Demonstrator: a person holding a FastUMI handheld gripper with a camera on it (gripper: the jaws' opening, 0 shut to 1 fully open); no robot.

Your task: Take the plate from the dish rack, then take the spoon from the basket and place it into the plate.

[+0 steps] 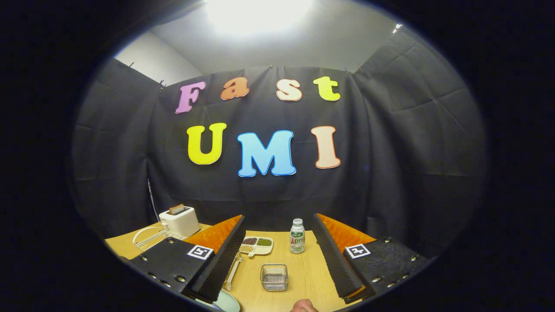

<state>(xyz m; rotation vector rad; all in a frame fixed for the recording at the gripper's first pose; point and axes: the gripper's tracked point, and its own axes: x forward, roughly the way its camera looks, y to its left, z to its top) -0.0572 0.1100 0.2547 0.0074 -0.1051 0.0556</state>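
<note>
Gripper (pixel 277 255) fingers spread wide, nothing between pads. Wire basket (pixel 274 277) on wooden table (pixel 310 273), between fingers. Spoon (pixel 232 272) lies just beside left finger, its end at pale plate (pixel 227 301) near that finger's base. Beyond basket: divided dish of grains (pixel 256 245), small bottle (pixel 297 236). Wire dish rack (pixel 149 237) and toaster (pixel 179 220) sit past left finger. Person's fingertip (pixel 303 306) near basket.

Found no words or numbers fit to read. Noted a left coded square tag (pixel 200 251) and a right coded square tag (pixel 357 250) on the gripper (pixel 279 219), fingers spread wide, gripping nothing. Saw a printed label on the bottle (pixel 297 236), too small to make out.
</note>
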